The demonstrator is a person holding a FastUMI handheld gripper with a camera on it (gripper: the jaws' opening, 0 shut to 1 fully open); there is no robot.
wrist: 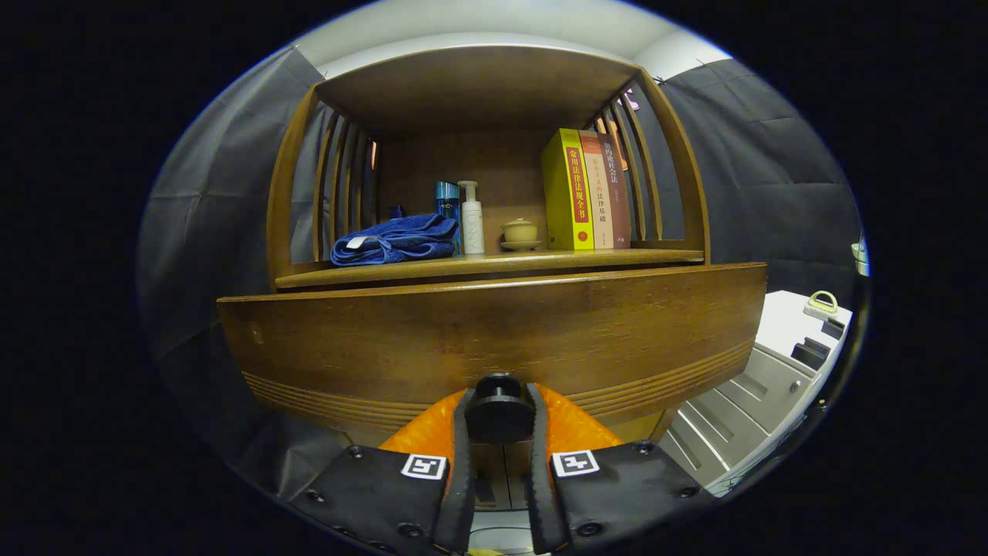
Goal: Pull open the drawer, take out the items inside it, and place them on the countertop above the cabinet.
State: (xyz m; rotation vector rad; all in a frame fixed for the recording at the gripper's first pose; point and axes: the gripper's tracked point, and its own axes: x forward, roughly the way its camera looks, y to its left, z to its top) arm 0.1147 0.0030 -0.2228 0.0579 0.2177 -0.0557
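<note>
Drawer (494,340) front close ahead, its dark round knob (499,417) sitting between the fingers of the gripper (499,421) — narrowed around it, both fingers seemingly pressed against its sides. Judged to be the first step: knob held, drawer front already seeming to stand a little forward of the cabinet, inside hidden. Next move calls for a straight, level pull back along the fingers, grip kept firm so the knob does not slip out.

Above the drawer, the countertop (494,266) — already crowded: folded blue towel (395,241) at left, blue bottle (447,202) and white pump bottle (471,220) beside it, small lidded cup (520,232) near centre, three books (587,189) upright at right. Free room for items looks limited to the front strip. Beside the drawer to the right, a white cabinet (764,386), well apart.
</note>
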